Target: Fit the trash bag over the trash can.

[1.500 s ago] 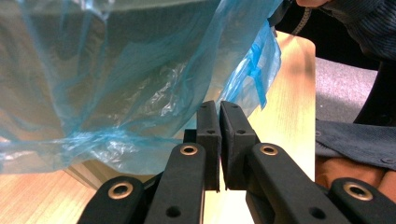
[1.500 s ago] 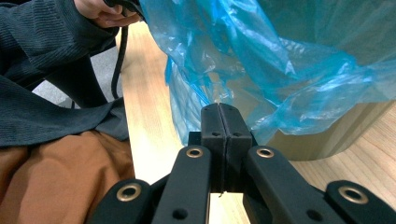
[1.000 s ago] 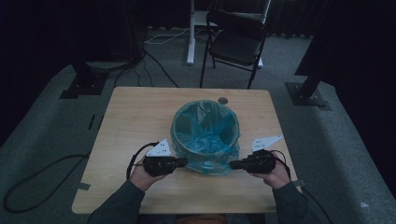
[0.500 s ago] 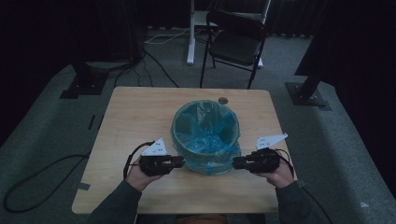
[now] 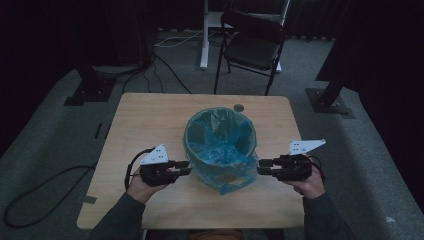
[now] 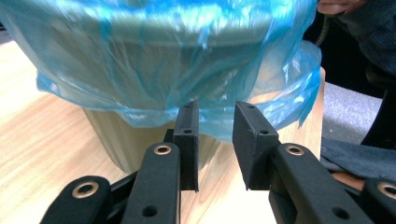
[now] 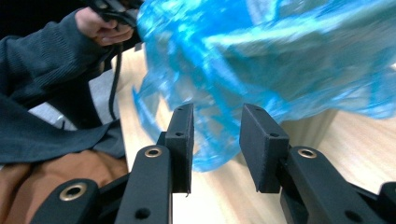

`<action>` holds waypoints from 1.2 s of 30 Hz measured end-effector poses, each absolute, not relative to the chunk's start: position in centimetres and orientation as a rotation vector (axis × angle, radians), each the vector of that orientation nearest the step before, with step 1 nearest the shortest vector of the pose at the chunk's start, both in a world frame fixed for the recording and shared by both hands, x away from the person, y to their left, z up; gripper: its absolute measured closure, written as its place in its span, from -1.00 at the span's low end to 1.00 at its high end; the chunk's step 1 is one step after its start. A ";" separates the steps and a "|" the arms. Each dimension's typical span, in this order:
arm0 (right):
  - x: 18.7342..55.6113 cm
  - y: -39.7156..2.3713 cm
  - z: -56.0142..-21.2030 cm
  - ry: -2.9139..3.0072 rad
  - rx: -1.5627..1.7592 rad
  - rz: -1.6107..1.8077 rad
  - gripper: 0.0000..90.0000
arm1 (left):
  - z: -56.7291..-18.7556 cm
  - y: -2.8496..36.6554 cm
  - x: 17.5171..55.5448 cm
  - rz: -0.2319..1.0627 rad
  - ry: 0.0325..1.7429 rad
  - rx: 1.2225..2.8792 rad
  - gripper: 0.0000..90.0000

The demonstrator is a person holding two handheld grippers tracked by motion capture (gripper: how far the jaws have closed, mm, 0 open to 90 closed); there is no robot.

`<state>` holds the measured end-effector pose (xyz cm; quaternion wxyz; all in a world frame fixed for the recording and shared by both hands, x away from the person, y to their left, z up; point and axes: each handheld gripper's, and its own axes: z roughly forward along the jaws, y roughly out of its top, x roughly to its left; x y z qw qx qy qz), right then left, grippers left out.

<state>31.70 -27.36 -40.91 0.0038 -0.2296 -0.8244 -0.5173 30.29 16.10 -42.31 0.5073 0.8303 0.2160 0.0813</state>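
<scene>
A pale bin (image 5: 215, 172) lined with a blue plastic bag (image 5: 220, 142) stands in the middle of the wooden table (image 5: 145, 120). The bag is folded over the rim and hangs loose down the bin's sides. My left gripper (image 5: 184, 167) is level at the bin's left side and my right gripper (image 5: 262, 166) at its right side. In the left gripper view the left gripper (image 6: 215, 116) is open, its jaws just short of the bag's hem (image 6: 154, 60). The right gripper (image 7: 217, 116) is open too, in front of the bag's hanging corner (image 7: 210, 140). Both pairs of jaws have just been opening, with nothing between them.
A small round disc (image 5: 239, 107) lies on the table behind the bin. A black folding chair (image 5: 252, 45) stands beyond the far edge, beside a white post (image 5: 204, 35). Cables (image 5: 45, 185) trail over the grey floor at the left, and dark stand bases (image 5: 330, 100) sit at both sides.
Both grippers were shut at the bag's lower edge; now their jaws stand apart. Each hand has drawn outward from the bin and risen a little. The bag hangs free.
</scene>
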 end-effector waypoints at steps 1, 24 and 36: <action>31.9 -27.4 -40.8 -2.584 -0.733 -1.629 0.45 | -42.2 16.2 30.3 0.200 0.520 1.999 0.58; 34.5 -26.0 -42.5 -2.634 -0.874 -1.548 0.67 | -38.3 16.1 31.2 0.249 0.465 1.943 0.49; 34.8 -25.6 -43.4 -2.628 -0.877 -1.525 0.78 | -35.9 14.6 32.4 0.246 0.406 1.943 0.49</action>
